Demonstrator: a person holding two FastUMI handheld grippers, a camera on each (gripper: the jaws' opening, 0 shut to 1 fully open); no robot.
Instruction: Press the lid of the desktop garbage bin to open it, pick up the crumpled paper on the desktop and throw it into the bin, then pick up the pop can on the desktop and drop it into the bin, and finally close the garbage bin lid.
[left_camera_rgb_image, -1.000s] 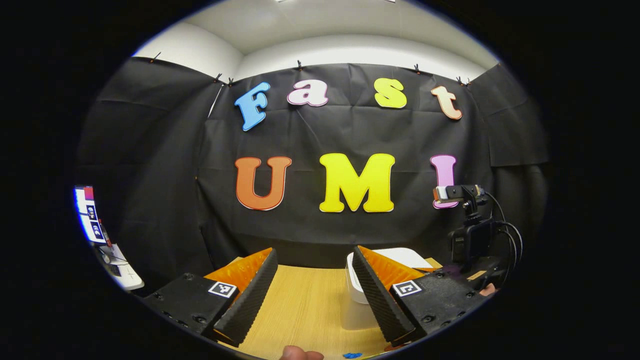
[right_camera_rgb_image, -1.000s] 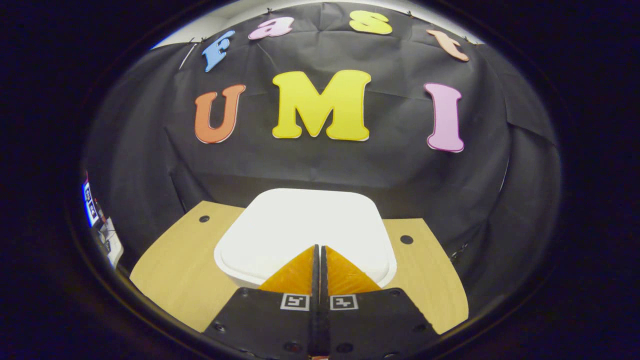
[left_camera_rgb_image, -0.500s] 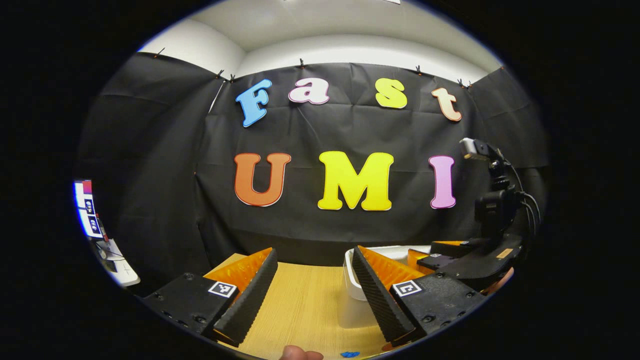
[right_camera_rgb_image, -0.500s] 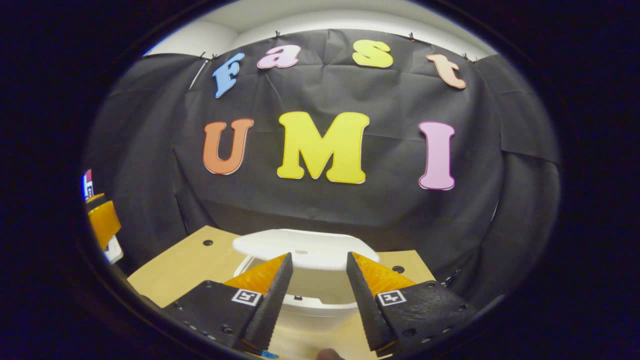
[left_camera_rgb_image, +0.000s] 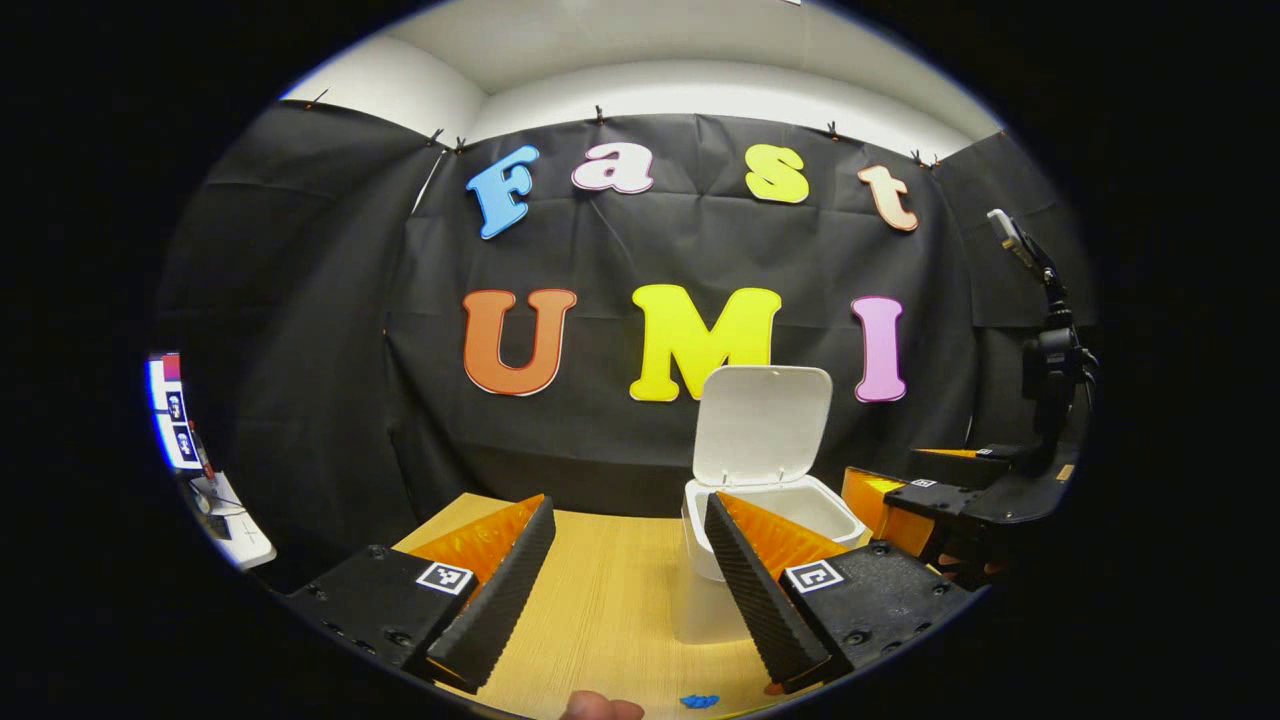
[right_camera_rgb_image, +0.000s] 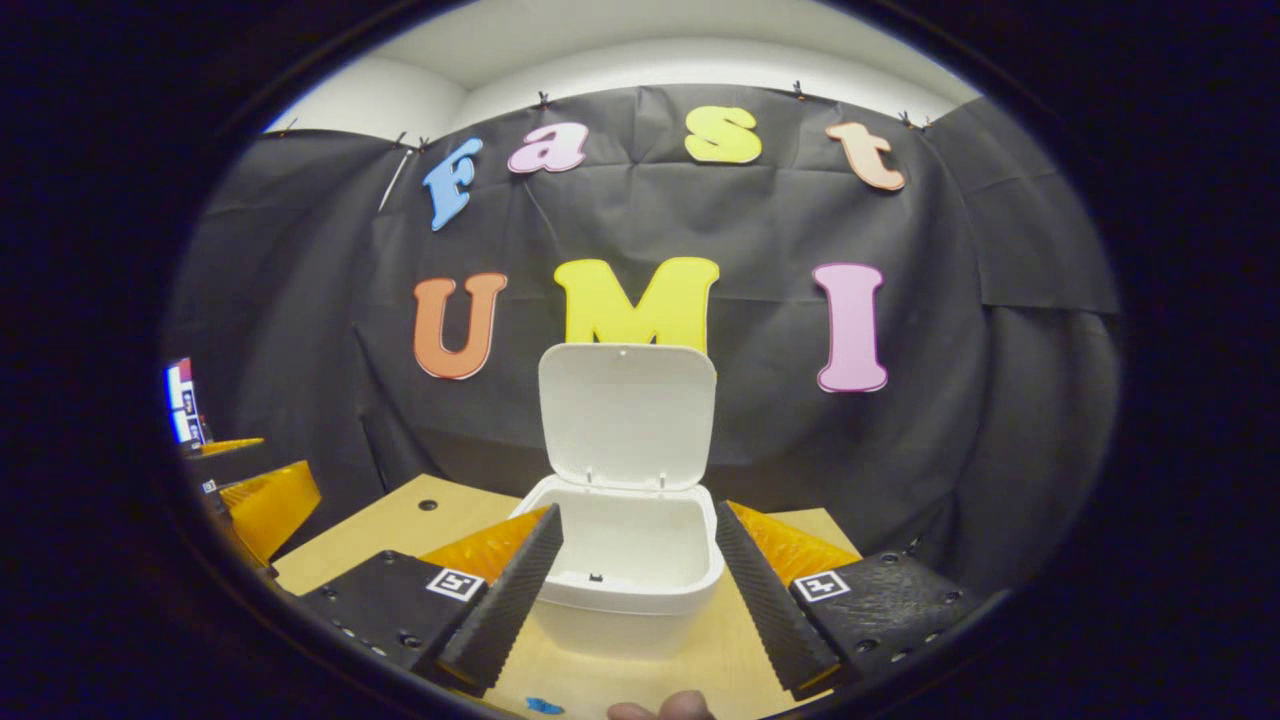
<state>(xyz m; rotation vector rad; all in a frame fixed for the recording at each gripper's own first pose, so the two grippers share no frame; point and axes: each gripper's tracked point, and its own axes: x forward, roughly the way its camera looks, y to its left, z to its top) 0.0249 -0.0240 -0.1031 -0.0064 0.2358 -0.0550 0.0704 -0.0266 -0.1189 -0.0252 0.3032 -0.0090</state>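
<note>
Garbage bin (right_camera_rgb_image: 622, 575), white plastic, stands on the surface just ahead of the right hand-held gripper (right_camera_rgb_image: 640, 590), lid (right_camera_rgb_image: 627, 415) upright. Both hand-held grippers gape wide, empty. It looks light, stiff; press gently at the lid's top edge.

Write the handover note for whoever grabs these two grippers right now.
Left gripper: jaws open, holding nothing, low over the wooden desktop, to the left of the bin.
Right gripper: jaws open, empty, facing the white bin from the front.
Lid: standing upright, bin open; what I can see of the inside looks empty.
Done: lid opened.
Left: paper in, can in, close lid. I can't make out the crumpled paper or the pop can from here, so find them first.
</note>
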